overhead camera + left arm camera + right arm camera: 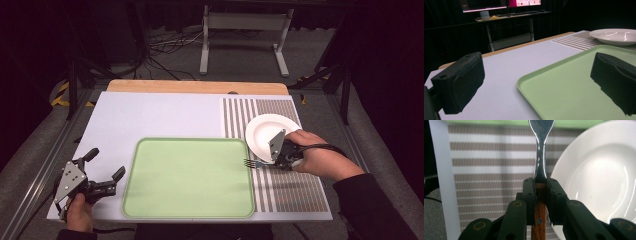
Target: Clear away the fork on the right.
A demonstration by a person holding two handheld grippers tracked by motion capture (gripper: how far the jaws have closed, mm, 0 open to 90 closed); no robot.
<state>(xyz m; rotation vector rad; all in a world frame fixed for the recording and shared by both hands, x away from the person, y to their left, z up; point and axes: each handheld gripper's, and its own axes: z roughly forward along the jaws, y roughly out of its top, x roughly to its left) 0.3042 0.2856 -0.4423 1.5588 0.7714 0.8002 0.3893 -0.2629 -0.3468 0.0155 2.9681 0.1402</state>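
A fork [255,163] with a metal head and a wooden handle [539,220] is clamped in my right gripper [280,157], which is shut on it; the tines point left toward the green tray [150,200]. The fork hangs above the striped placemat [290,192], just beside the white plate [260,132]. In the right gripper view the pads [528,192] pinch the handle where wood meets metal, with the plate [604,177] to the right. My left gripper [106,169] stands open at the tray's left edge, nothing between its fingers [461,82].
The tray [574,95] lies on a white mat [150,115] over a wooden table [200,86]. The table edge runs close to my left hand. Beyond the far edge stand a metal frame and cables on the floor.
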